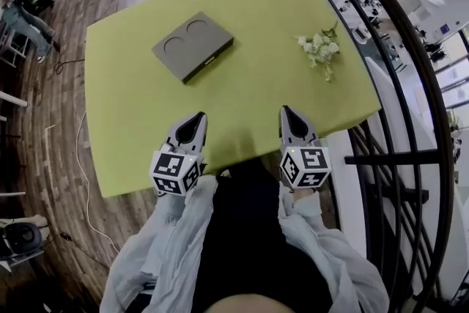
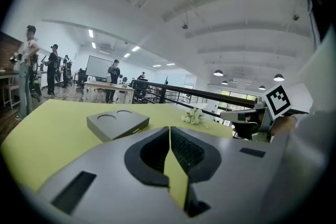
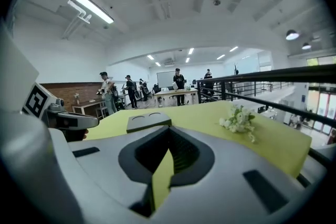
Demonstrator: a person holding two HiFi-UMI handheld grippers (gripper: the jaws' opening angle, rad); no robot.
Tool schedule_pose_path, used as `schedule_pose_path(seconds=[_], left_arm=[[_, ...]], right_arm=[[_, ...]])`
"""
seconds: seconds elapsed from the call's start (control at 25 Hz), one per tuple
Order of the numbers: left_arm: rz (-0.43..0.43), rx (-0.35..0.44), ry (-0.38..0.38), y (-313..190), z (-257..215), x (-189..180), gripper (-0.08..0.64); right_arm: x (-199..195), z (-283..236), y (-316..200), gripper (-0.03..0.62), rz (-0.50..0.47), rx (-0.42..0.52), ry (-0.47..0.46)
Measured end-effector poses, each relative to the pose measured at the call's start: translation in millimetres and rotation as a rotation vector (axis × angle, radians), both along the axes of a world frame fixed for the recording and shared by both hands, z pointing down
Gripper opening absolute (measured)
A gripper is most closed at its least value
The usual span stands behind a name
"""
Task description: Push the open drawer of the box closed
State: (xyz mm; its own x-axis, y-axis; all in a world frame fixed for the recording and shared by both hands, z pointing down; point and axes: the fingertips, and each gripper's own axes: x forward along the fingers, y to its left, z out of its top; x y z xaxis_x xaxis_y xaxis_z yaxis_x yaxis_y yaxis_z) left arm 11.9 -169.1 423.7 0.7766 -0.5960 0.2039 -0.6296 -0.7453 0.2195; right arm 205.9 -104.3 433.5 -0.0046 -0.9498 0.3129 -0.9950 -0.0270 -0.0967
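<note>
A flat grey box [image 1: 192, 46] with two round recesses in its top lies on the yellow-green table [image 1: 249, 95], far left of centre. A small pale handle shows on its near-right side; no drawer visibly sticks out. The box [image 2: 116, 123] sits well ahead of my left gripper [image 2: 169, 127] and, in the right gripper view, the box [image 3: 148, 121] is ahead and slightly left of my right gripper [image 3: 169, 127]. Both the left gripper [image 1: 199, 116] and the right gripper [image 1: 284, 110] hover at the table's near edge, jaws shut with tips touching, empty.
A small bunch of white flowers [image 1: 320, 49] lies at the table's far right. A black metal railing [image 1: 410, 121] curves close along the right side. Wooden floor with a loose cable [image 1: 80, 157] is to the left. People stand at desks [image 2: 107, 84] far behind.
</note>
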Motion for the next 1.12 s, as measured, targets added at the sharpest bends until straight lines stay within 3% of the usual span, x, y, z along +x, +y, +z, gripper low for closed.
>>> schedule_pose_path(seconds=[0.16,0.36,1.12], left_arm=[[0.044,0.026,0.007,10.3,-4.5,8.7,0.023],[0.07,0.022,0.009,19.4,-1.8,14.4,0.023],[0.034,0.004,0.01,16.4,2.9,14.5,0.023]], right_arm=[[3.0,-7.0,16.8,0.008,0.002,0.046,0.001],[2.5,-0.9,26.9,0.007,0.01,0.035,-0.013],[1.5,5.5,19.0,0.008,-0.02,-0.002,-0.027]])
